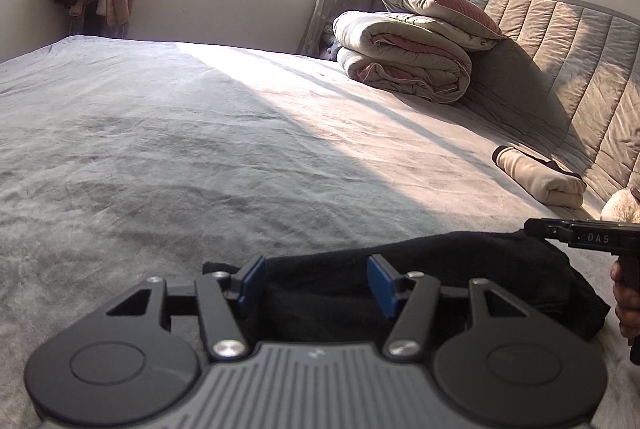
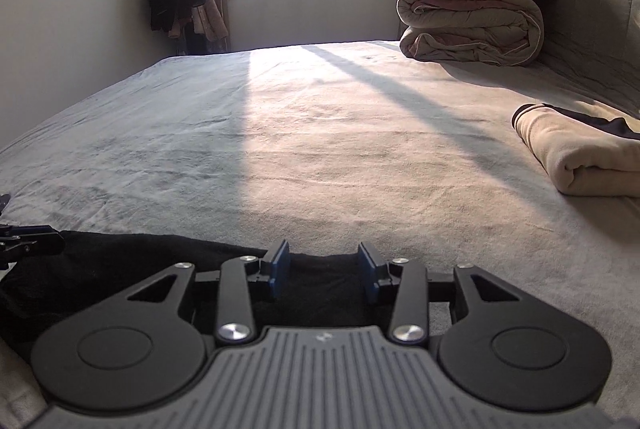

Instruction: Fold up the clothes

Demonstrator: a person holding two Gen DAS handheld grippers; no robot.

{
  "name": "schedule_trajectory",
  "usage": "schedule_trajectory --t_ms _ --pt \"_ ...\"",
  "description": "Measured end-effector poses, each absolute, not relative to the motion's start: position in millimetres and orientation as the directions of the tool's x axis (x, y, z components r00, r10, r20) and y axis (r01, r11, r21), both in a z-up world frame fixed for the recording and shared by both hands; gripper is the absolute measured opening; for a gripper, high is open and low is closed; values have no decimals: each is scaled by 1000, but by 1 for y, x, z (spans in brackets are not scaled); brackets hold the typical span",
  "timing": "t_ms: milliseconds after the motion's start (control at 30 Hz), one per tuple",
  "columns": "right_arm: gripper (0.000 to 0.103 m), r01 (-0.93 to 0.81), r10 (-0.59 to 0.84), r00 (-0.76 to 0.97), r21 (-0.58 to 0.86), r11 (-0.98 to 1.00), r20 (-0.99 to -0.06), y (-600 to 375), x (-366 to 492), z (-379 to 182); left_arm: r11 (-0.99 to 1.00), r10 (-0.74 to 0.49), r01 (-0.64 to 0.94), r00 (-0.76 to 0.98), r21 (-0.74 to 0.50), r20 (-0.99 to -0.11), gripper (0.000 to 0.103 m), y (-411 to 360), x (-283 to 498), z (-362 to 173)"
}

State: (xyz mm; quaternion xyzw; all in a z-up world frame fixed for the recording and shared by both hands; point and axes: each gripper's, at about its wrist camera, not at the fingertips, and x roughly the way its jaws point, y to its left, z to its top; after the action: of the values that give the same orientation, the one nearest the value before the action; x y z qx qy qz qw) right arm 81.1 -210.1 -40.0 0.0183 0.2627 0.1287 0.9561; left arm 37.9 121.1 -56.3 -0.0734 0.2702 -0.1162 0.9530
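**Black garment low on the bed, both claws parted over it**

Lying bunched along the near edge of the grey bed (image 1: 200,149): a black garment (image 1: 440,269), dark enough that seams, sleeves and hems are not readable. Hovering over its left part with blue pads spread, the left claw (image 1: 316,283), cloth showing between the pads but not pinched. Sitting likewise over the far edge of the same black cloth, the right claw (image 2: 324,271), pads apart, nothing clamped; whether the pads are brushing the fabric, impossible to say.

Judging by the drape: soft, limp and light, sagging wherever unsupported, thick enough to bunch rather than slide, nothing fragile. Looking best for a hold: two outer corners or a hem edge, one per claw, well apart, so the cloth hangs flat; pinching a single layer only, since grabbing mid-bundle risks catching several layers.

Resting well apart near the padded headboard (image 1: 580,69): a folded beige garment (image 2: 580,157), seemingly already done, and a rolled quilt (image 1: 404,53) under a pillow (image 1: 436,3).
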Motion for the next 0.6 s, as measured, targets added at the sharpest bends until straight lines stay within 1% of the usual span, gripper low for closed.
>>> schedule_trajectory --t_ms 167,267,333,400,433,500,600 --pt "43 -275 274 825 72 959 -494 -188 77 -37 970 -217 123 831 -212 -513 58 129 36 -49" --pt "42 -324 313 811 65 944 -494 -170 77 -36 964 -212 90 827 -249 -521 58 142 32 -43" --pt "37 -351 337 801 68 934 -494 -160 76 -34 957 -213 63 817 -284 -536 58 152 31 -42" --pt "29 -380 364 788 74 922 -497 -147 76 -31 945 -229 49 802 -322 -551 58 160 30 -43" --pt "28 -388 371 784 74 919 -498 -142 76 -31 939 -241 47 795 -339 -557 58 162 30 -45" --pt "22 -411 391 772 76 908 -502 -131 76 -29 933 -258 45 776 -358 -576 58 165 29 -49" --pt "17 -433 403 756 67 899 -516 -119 77 -32 933 -259 32 752 -359 -606 58 167 29 -55"
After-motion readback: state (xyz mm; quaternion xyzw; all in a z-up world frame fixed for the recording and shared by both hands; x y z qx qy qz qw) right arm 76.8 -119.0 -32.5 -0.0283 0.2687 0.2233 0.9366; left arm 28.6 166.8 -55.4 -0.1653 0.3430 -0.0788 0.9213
